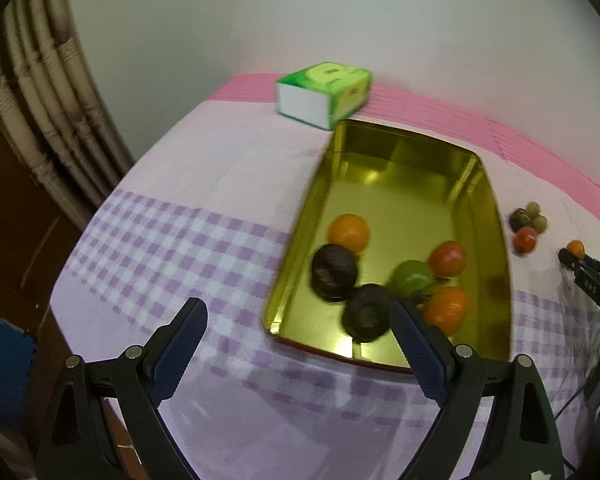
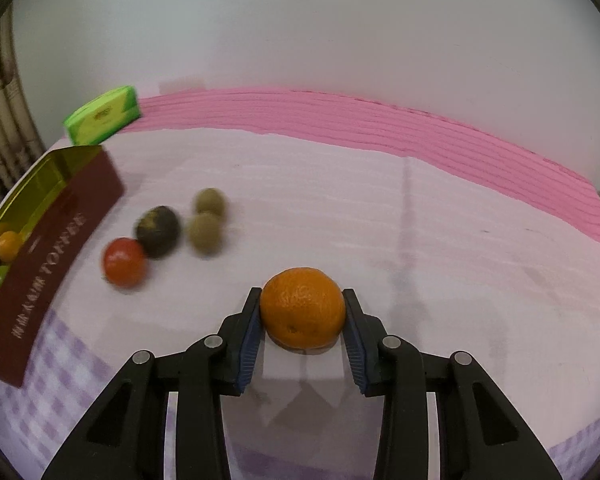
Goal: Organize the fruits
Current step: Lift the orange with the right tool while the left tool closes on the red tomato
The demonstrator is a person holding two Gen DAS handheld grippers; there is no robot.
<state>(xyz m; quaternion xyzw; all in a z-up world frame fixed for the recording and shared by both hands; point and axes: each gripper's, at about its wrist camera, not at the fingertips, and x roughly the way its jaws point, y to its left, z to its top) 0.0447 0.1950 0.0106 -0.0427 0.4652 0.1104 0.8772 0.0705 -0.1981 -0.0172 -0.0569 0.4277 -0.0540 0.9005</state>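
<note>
The right gripper (image 2: 303,312) has its fingers clenched on an orange (image 2: 302,307), and the gold tin (image 2: 60,168) lies to its left, while the left gripper (image 1: 298,312) hangs released above that tin.

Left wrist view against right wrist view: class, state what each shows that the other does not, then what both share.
Only the left wrist view shows the gold inside of the tin nearly whole, with two dark fruits, and the open, empty left gripper.

Only the right wrist view shows the tin's maroon lettered side and the right gripper's pads pressed against the orange.

Both show the green tissue box, the tin, the loose red fruit, the brown fruits and the checked tablecloth.
</note>
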